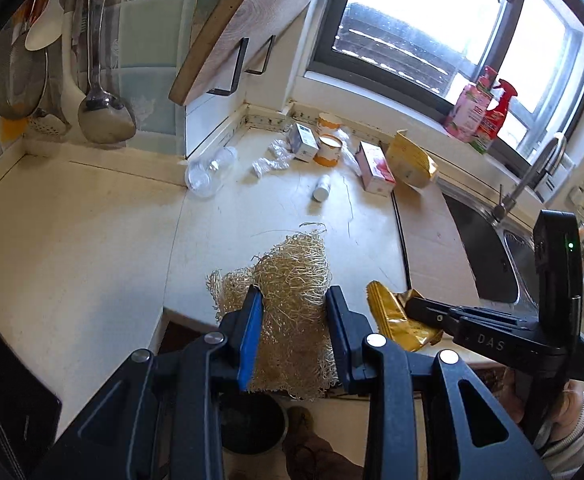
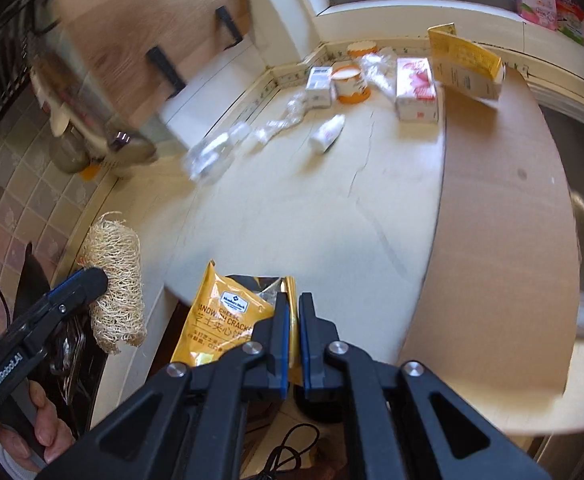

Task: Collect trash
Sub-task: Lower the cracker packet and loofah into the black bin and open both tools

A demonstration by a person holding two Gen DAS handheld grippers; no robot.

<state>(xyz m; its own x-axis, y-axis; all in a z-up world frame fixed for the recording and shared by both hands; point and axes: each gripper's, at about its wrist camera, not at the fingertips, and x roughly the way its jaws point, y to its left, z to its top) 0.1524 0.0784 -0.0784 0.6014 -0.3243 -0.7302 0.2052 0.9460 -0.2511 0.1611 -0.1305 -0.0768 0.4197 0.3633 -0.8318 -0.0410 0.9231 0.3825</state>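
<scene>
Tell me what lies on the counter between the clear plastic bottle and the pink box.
Between the clear plastic bottle and pink box, the left wrist view shows crumpled plastic wrap and a small white bottle lying down.

At the counter's [image 1: 92,216] front edge, the loofah [image 1: 292,280] sits between the left gripper's [image 1: 294,296] fingers, with the cracker packet [image 2: 228,320] to its right in the right gripper [image 2: 294,300]. Boxes, tubs and a plastic bottle [image 1: 210,170] cluster at the back corner; the sink [image 1: 492,248] lies right.
</scene>
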